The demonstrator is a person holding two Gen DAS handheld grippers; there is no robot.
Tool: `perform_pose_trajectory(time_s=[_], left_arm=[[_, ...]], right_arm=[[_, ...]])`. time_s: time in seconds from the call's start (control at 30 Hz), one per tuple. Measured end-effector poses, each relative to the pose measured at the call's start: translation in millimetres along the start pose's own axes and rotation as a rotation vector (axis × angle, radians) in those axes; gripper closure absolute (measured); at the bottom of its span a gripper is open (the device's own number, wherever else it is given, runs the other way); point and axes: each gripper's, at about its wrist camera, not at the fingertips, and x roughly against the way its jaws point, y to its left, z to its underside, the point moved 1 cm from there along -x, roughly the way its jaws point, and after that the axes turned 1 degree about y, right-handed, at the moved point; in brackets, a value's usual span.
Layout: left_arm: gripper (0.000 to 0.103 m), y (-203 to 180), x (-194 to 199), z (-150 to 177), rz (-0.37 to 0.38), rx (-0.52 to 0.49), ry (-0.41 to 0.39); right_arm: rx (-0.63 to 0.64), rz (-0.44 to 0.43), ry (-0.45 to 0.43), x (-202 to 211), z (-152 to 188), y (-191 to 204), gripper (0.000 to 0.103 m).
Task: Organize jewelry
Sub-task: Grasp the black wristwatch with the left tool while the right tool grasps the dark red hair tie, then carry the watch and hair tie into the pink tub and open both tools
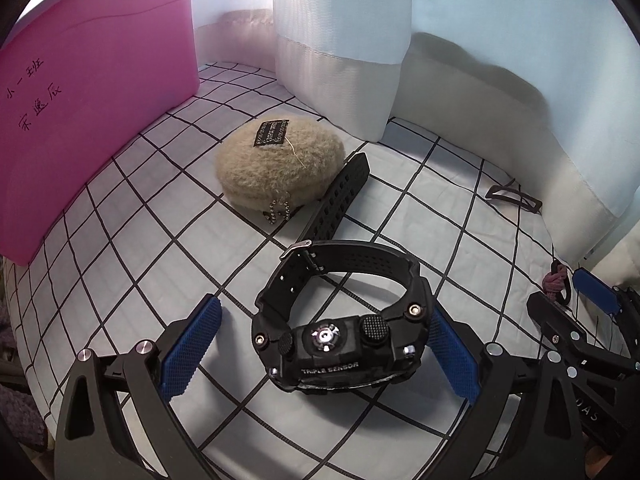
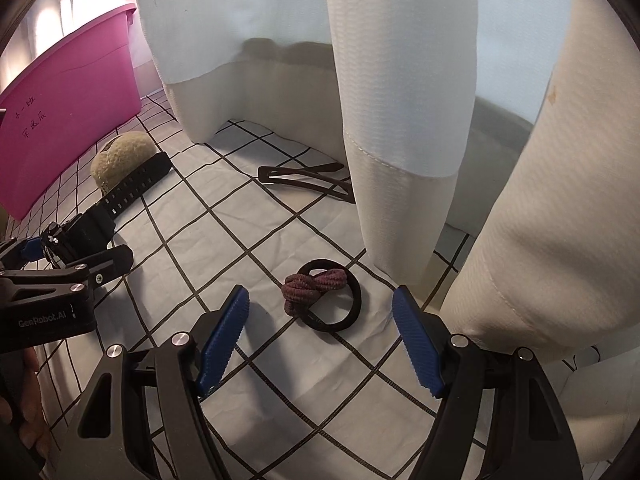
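Left wrist: left gripper (image 1: 320,350) wide around watch (image 1: 340,328); strap runs away toward pouch (image 1: 280,168).

A home, likely a bedroom: checked bedsheet (image 1: 160,248), hanging curtains (image 2: 400,80), pink storage bin (image 1: 100,80)

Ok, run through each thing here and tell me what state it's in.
Watch: on its side, strap unbuckled, between open fingers.
Left gripper: open around watch.
Right gripper: open.
Hair ties: loose on cloth, ungripped.
Fuzzy pouch: closed.
Hair clips: flat, crossed.
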Motion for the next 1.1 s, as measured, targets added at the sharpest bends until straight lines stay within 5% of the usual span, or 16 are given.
perform_pose_trajectory(time_s=[0.17,0.3,0.47,0.53,1.1], left_arm=[[0.006,-2,-2,1,-0.017,-0.008,-0.016],[0.006,-2,-2,3,-0.023,0.002,-0.033],[0.024,0,5,7,-0.022,0.007,-0.056],[0.035,0,8,9,-0.017,0.003,-0.061],[0.036,-2,32,36,0.05,-0.025,-0.041]], right_arm=[[0.02,0.002,-0.013,1,0,5,0.039],[0.04,-0.017,-0.021,3,1,10,0.071],[0.069,-0.016,-0.028,4,2,21,0.086],[0.067,-0.02,-0.032,4,3,21,0.087],[0.005,-0.121,-0.035,37,26,15,0.087]])
